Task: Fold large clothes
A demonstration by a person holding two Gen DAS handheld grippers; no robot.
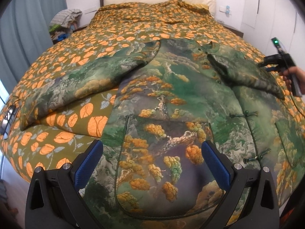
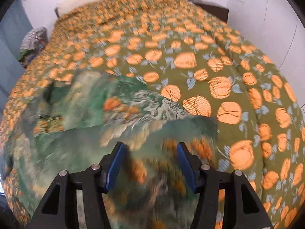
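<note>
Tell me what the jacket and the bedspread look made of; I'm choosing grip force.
The jacket looks like smooth, slightly glossy printed cloth, perhaps satin, lightly padded: soft sheen, puffy sleeves, knotted cord fasteners. The bedspread looks like matte woven or quilted cotton: its orange motifs show a ribbed texture. Neither fibre is certain.

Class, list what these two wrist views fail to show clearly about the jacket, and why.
- Jacket hem: left wrist view, cut off by the bottom edge and the left gripper.
- Jacket print: right wrist view, motion blur.
- Frog buttons: too small to tell whether fastened.
</note>
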